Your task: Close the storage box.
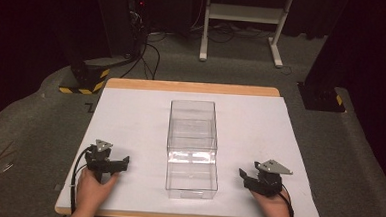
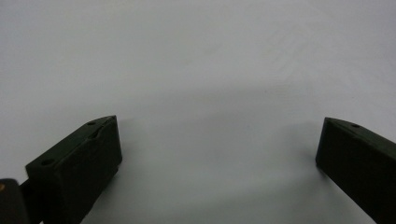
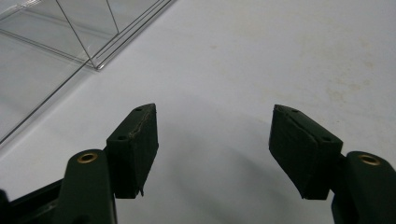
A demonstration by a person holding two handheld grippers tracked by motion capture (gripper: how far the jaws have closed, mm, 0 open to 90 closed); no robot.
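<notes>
**Hands parked at the near edge, clear box between them**

Nearest the camera, the left hand (image 1: 92, 191) and the right hand (image 1: 276, 205) come in over the near edge of the desk (image 1: 192, 87), each wrapped around the body of a black gripper.

The clear box (image 1: 192, 148) stands in the middle of the desk on the white sheet (image 1: 130, 115) that covers most of the top. It is a long, see-through plastic container with its length running from the near edge toward the far edge. Its walls are thin and glossy, and a bright band of glare crosses it about halfway along. In the right gripper view one bottom corner of the box (image 3: 56, 42) sits at the upper left, well apart from the jaws.

The left gripper (image 1: 109, 164) lies toward the near left corner of the desk, low over the sheet, with its jaws pointing inward toward the box. Its own view shows the left gripper (image 2: 217, 126) with jaws spread wide and bare white sheet between them.

The right gripper (image 1: 251, 180) lies toward the near right corner, also low, with its jaws pointing inward toward the box and its grey three-cornered plate on top. In its own view the right gripper (image 3: 212, 112) has its jaws parted by a narrower gap than the left's, with no object between the pads. Neither gripper touches the box; each is well apart from its side wall.
</notes>
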